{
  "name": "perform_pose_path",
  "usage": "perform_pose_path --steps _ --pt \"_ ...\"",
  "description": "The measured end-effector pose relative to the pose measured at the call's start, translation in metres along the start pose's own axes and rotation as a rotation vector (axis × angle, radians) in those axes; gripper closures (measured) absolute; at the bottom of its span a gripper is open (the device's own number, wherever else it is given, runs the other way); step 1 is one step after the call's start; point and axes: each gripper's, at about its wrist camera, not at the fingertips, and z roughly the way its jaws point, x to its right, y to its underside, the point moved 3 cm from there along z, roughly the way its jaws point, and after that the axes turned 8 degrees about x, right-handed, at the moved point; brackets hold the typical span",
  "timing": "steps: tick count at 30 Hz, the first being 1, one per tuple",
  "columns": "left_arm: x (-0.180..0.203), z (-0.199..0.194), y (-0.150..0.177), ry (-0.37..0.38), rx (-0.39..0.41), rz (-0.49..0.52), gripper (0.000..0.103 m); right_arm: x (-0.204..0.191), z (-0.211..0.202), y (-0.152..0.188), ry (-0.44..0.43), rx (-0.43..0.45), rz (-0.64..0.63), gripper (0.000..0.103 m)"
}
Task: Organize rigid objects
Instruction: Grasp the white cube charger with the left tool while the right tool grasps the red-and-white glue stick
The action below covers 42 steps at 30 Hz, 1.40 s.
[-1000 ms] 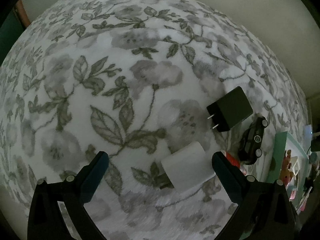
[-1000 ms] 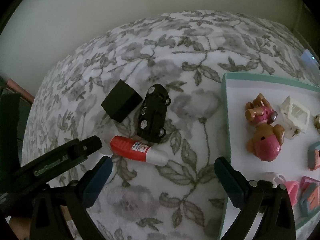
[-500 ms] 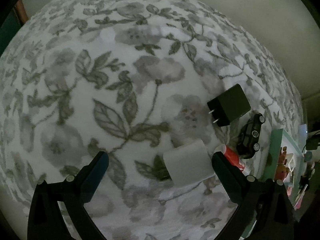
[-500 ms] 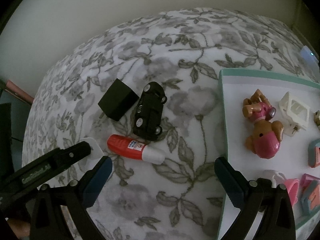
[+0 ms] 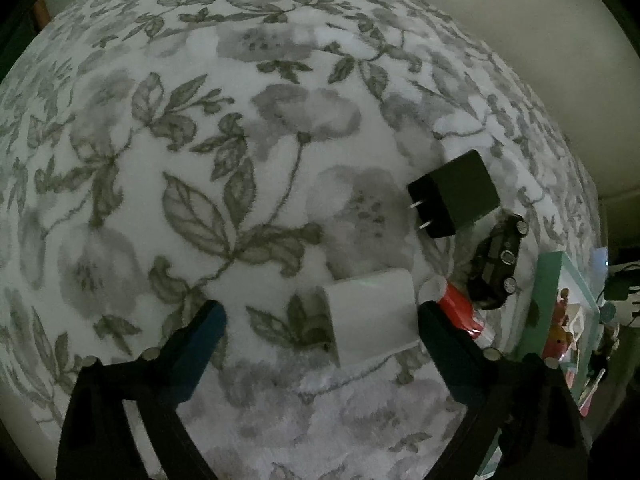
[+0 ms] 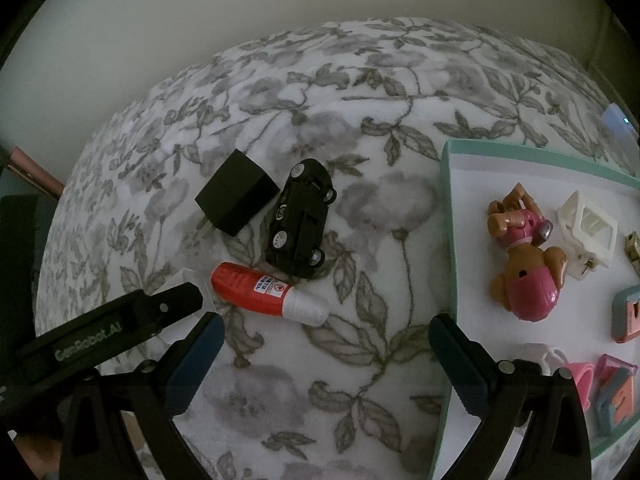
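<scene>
The left gripper (image 5: 322, 312), jaws wide but closing, straddles the unheld white plastic charger cube (image 5: 370, 316) to lift it toward the teal-rimmed tray (image 6: 450, 216).

- The light is dim and greyish, with no strong shadows
- A fleecy white blanket (image 5: 248, 184) printed with grey flowers and leafy stems covers the whole surface that fills both views
- Behind it rises a plain, pale wall (image 6: 208, 12), bare and evenly lit
- At the far left edge a pinkish-brown strip (image 6: 34, 172) shows beside a dark teal patch
- At the right edge a small pale device with a tiny glowing light (image 6: 618, 124) lies on the blanket
</scene>
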Motion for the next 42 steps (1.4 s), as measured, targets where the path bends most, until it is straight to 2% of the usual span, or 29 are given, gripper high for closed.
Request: perform_pose_path --steps 5,9,17,25,31,37,42 --pt "0.009 -0.004 0.002 0.033 -0.002 0.007 0.022 0.000 0.000 0.000 -0.001 0.000 0.001 0.000" --pt "0.022 -0.006 0.003 0.076 -0.003 0.005 0.040 0.000 0.000 0.000 -0.002 0.001 0.002 0.000" --pt "0.018 -0.009 0.000 0.084 0.003 -0.004 0.040 -0.003 0.002 -0.002 -0.027 0.011 -0.002 0.000" --pt "-0.007 -0.010 -0.014 -0.001 0.043 -0.014 0.040 -0.009 0.013 0.001 -0.078 -0.006 0.037 0.000" --pt "-0.024 -0.014 -0.022 -0.049 0.065 -0.025 0.040 -0.012 0.020 0.002 -0.098 0.008 0.120 0.000" --pt "-0.040 -0.019 -0.028 -0.085 0.080 -0.017 0.040 -0.021 0.025 -0.001 -0.031 0.056 0.133 0.000" --pt "-0.051 -0.021 -0.030 -0.072 0.079 -0.030 0.040 -0.032 0.032 0.000 0.019 0.075 0.097 0.000"
